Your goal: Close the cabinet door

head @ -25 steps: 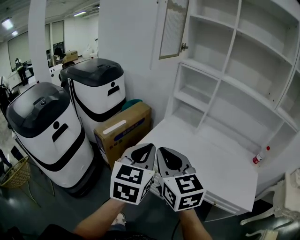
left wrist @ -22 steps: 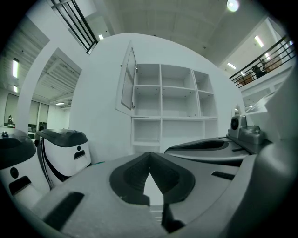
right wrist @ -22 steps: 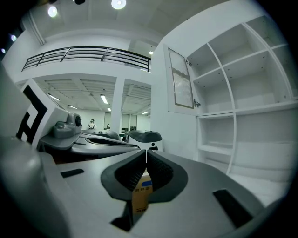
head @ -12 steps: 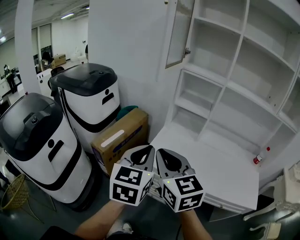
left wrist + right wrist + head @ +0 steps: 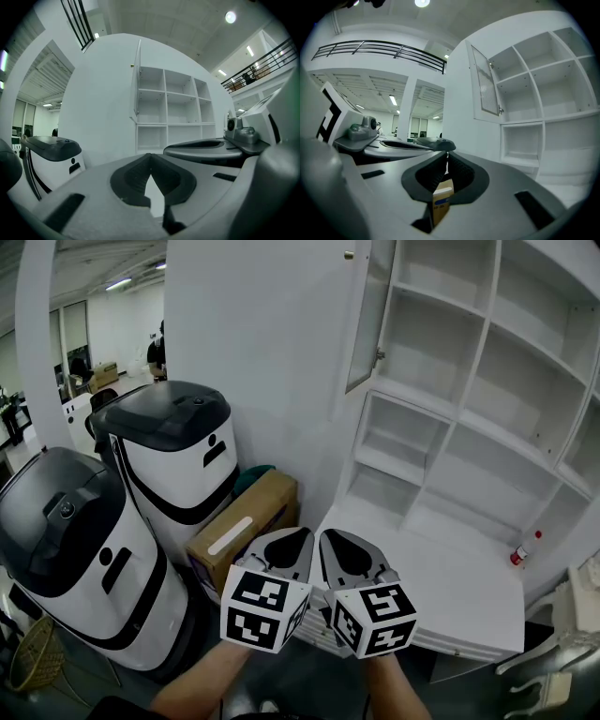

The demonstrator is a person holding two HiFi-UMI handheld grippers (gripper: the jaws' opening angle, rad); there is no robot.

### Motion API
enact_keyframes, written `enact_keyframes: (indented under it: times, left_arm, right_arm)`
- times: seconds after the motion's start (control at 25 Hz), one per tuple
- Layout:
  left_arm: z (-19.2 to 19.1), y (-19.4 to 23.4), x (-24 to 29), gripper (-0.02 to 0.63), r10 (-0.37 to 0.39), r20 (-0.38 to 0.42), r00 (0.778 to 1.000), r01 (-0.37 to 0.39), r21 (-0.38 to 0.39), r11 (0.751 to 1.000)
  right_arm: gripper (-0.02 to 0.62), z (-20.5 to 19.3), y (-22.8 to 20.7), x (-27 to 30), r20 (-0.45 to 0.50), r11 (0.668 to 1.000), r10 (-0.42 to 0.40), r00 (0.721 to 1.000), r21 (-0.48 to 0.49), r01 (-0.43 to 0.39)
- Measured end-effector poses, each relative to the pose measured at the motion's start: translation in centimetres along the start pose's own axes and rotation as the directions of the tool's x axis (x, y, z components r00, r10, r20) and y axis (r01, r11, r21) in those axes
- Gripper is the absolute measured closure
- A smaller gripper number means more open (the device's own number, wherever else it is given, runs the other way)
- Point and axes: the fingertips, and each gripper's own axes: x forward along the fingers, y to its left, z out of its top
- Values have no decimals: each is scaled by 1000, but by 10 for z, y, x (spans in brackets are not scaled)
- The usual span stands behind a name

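The white cabinet (image 5: pixel 487 362) has open shelves, and its glazed door (image 5: pixel 367 320) stands swung out at the upper left with a small latch (image 5: pixel 380 356) on its edge. My left gripper (image 5: pixel 298 533) and right gripper (image 5: pixel 329 536) are held side by side low in the head view, both shut with nothing between the jaws, well short of the door. The left gripper view shows the door (image 5: pixel 137 79) almost edge-on beyond its shut gripper (image 5: pixel 150 157). In the right gripper view the door (image 5: pixel 485 84) hangs above and right of its shut gripper (image 5: pixel 446 157).
A white desk top (image 5: pixel 441 592) juts out under the shelves, with a small red-capped bottle (image 5: pixel 521 552) at its right end. Two white-and-black machines (image 5: pixel 178 451) (image 5: pixel 66 549) and a cardboard box (image 5: pixel 246 521) stand to the left. A white chair (image 5: pixel 562 652) is at the lower right.
Both grippers have moved together toward the cabinet, still side by side and shut. The door and shelves look nearer, and the machines have slid left and down in the head view.
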Motion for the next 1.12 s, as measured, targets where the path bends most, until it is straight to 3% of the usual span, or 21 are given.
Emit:
enact_keyframes:
  times: [0.64,1.12]
  left_arm:
    - [36,24,19,594,-46,51,998,47,-6,999]
    - [47,47,72,594,-22,68,997,21,10,1000]
  right_arm:
    - [574,61,-14,43,104,998,-42,994,-42,47]
    - [571,88,-63,92,170,996,-80,982,-35,87]
